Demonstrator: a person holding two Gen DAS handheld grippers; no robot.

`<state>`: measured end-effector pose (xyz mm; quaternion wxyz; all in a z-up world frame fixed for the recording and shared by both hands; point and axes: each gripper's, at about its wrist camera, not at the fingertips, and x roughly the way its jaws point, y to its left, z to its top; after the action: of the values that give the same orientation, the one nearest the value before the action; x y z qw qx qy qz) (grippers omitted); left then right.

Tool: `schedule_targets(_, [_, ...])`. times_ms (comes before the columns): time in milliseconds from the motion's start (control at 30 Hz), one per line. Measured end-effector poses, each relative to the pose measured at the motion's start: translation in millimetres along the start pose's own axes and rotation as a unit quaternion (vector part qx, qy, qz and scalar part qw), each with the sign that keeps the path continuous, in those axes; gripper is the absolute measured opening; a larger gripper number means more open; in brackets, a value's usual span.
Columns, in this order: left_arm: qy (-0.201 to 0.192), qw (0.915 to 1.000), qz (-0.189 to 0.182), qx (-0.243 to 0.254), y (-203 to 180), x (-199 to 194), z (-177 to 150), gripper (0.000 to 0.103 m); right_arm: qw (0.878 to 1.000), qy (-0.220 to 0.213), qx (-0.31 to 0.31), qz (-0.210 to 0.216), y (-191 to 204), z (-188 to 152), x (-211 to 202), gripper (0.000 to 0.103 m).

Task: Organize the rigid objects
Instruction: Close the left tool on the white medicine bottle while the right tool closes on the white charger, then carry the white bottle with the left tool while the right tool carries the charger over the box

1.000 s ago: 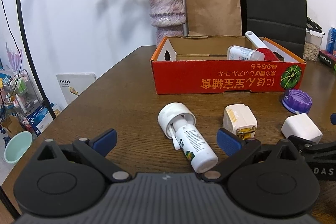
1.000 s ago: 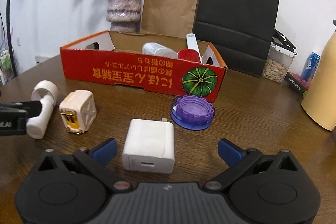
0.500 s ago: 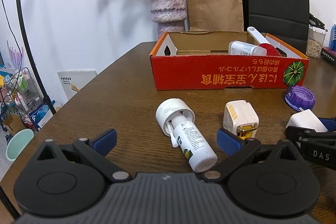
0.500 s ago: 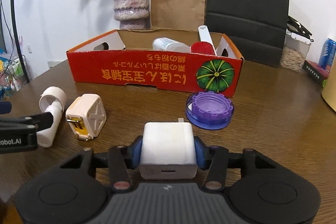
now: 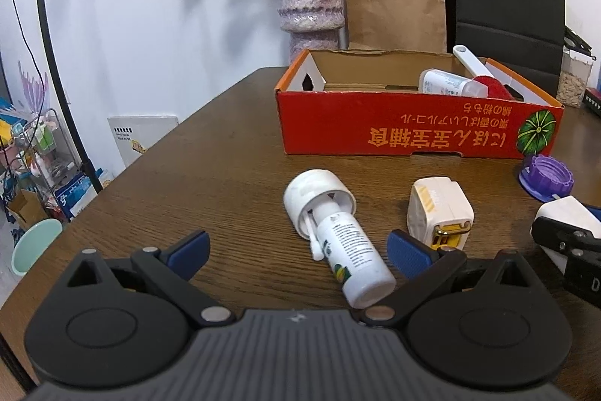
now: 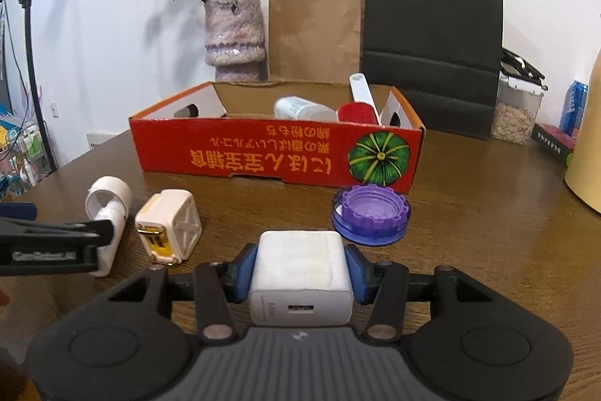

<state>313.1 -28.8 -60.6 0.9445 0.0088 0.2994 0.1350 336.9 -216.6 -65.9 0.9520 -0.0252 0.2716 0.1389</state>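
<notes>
My right gripper (image 6: 300, 273) is shut on a white USB charger block (image 6: 300, 282), held just above the table; the block also shows at the right edge of the left wrist view (image 5: 563, 224). My left gripper (image 5: 296, 250) is open, its blue pads either side of a white spray bottle (image 5: 338, 235) lying on the table. A cream travel plug adapter (image 5: 439, 213) lies right of the bottle. A purple lid (image 6: 370, 215) lies by the red cardboard box (image 6: 278, 153), which holds a white bottle (image 6: 300, 109), a red item and a white scoop.
A stone-look vase with dried flowers (image 6: 234, 40), a brown paper bag (image 6: 313, 29) and a black paper bag (image 6: 432, 55) stand behind the box. A clear container of seeds (image 6: 516, 111) and a cream jug (image 6: 588, 153) stand at the right. The table's left edge (image 5: 131, 171) drops to floor clutter.
My right gripper closed on the white charger block and lifted it slightly. My left gripper stayed open and drew a little closer over the spray bottle.
</notes>
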Motion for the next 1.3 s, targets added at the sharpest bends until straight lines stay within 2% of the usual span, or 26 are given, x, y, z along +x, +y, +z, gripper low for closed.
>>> schedule_targets(100, [0.006,1.0,0.0,0.002,-5.0,4.2,0.3,0.091,1.0,-0.012,-0.006,-0.001,3.6,-0.5,-5.6,0.049])
schedule_targets(167, [0.012,0.9999,-0.002,0.004,-8.3,7.0,-0.3,0.078,1.0,-0.015,-0.007,-0.001,5.4,-0.2,-7.0,0.049])
schedule_targets(233, [0.016,0.9998,-0.009,0.005,-10.1,8.6,-1.0,0.069,1.0,-0.016,-0.008,-0.002,5.6,0.2,-7.3,0.049])
schedule_targets(300, [0.02,0.9996,-0.017,0.008,-11.8,10.0,-1.6,0.054,1.0,-0.015,-0.007,-0.003,5.3,0.2,-7.2,0.049])
schedule_targets(333, [0.024,0.9994,-0.024,0.007,-11.9,11.3,-2.2,0.038,1.0,-0.015,-0.007,-0.003,5.2,0.1,-7.2,0.049])
schedule_targets(367, [0.027,0.9992,-0.027,0.006,-11.7,12.6,-2.4,0.035,1.0,-0.015,-0.007,-0.003,5.2,0.0,-7.1,0.049])
schedule_targets(500, [0.028,0.9986,-0.045,-0.003,-7.3,10.5,-3.1,0.035,1.0,-0.016,-0.007,-0.004,5.4,-0.2,-6.9,0.049])
schedule_targets(733, [0.012,0.9993,-0.035,0.01,-7.5,-2.3,-1.9,0.035,1.0,-0.017,-0.002,-0.005,3.6,-1.3,-8.3,0.049])
schedule_targets(933, [0.02,0.9986,-0.039,0.03,-8.4,-13.9,-5.7,0.035,1.0,-0.019,-0.001,-0.004,3.3,-1.8,-10.1,0.049])
schedule_targets(1300, [0.017,0.9983,-0.046,0.032,-1.1,-33.5,-10.3,0.035,0.999,-0.032,0.003,-0.009,6.6,-5.1,-22.4,0.049])
